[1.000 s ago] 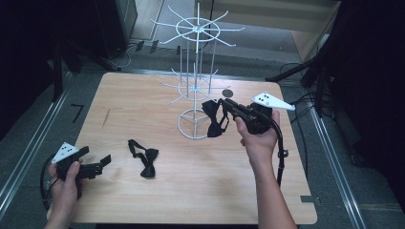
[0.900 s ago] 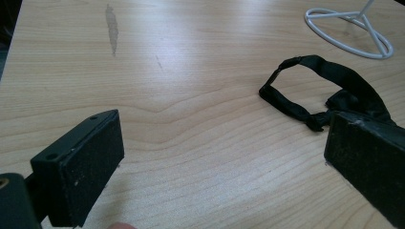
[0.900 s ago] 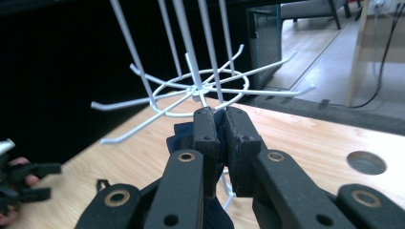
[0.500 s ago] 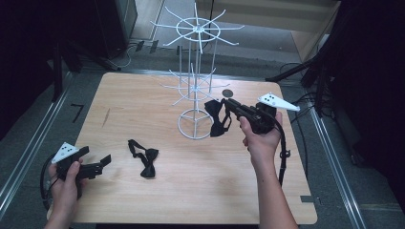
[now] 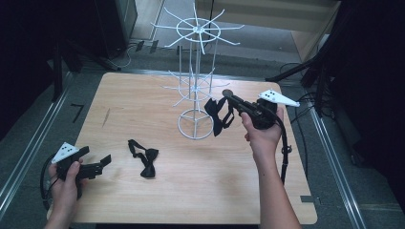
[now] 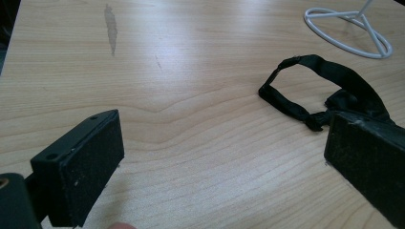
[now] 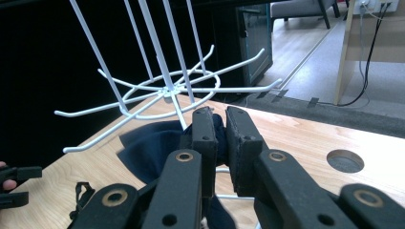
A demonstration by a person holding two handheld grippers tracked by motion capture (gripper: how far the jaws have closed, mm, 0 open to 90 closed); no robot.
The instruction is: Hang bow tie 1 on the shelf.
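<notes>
A white wire rack [image 5: 196, 86] with hooked arms stands on the wooden table [image 5: 157, 200]. My right gripper [image 5: 228, 101] is shut on a dark bow tie [image 5: 217, 115], which it holds in the air just right of the rack's lower arms. In the right gripper view the tie [image 7: 153, 148] bulges left of the closed jaws [image 7: 219, 124], below the rack's hooks [image 7: 167, 90]. A second black bow tie [image 5: 143, 158] lies flat on the table. My left gripper [image 5: 105, 161] rests low at the front left, open. That tie [image 6: 315, 86] lies ahead of its spread jaws.
The rack's ring base [image 5: 196, 125] sits mid-table. A round hole [image 7: 345, 161] is cut in the tabletop near the right side. Cables [image 5: 284, 143] trail from the right gripper. Dark floor and metal rails border the table.
The right gripper has lifted the held bow tie slightly, closer to the rack's lower arms. The left hand and the tie on the table have not moved.
</notes>
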